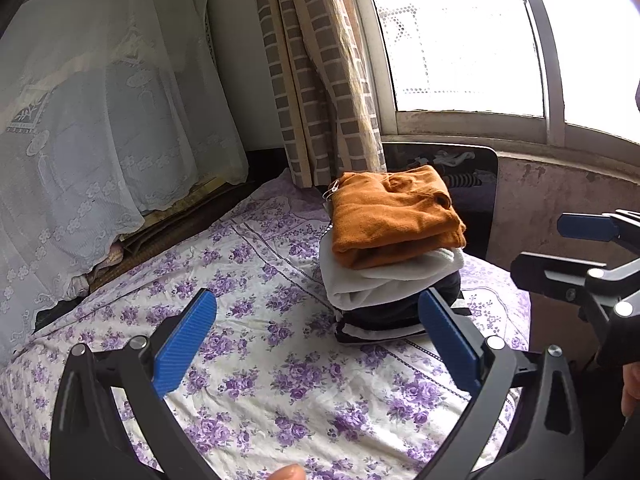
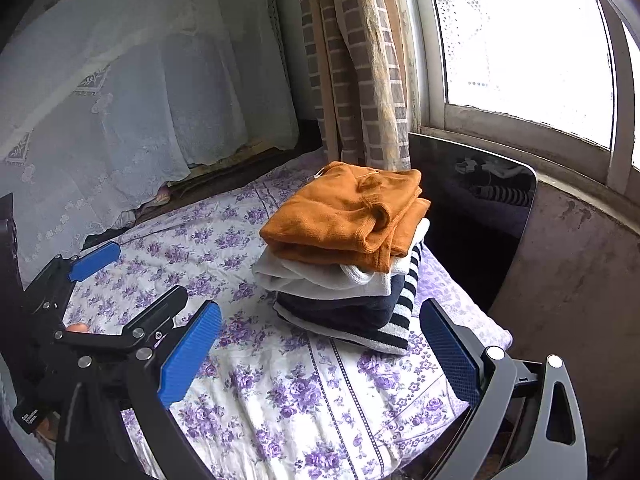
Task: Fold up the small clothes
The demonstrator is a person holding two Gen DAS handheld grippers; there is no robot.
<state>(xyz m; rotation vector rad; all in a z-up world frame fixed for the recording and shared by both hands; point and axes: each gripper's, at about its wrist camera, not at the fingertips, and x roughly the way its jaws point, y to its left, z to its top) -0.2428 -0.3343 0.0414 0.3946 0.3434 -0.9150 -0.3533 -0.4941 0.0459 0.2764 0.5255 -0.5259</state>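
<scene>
- Bed sheet [image 1: 280, 392], floral, spread flat as folding surface.
- Left gripper [image 1: 316, 344]: jaws wide apart, empty, hovering near the stack.
- Stack of folded clothes [image 2: 344, 256], orange on top, squared against toppling.
- Right gripper [image 2: 320, 352]: likewise wide, empty.

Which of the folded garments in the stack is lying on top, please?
The orange garment is on top; the white one lies beneath it, then the dark navy and striped pieces.
</scene>
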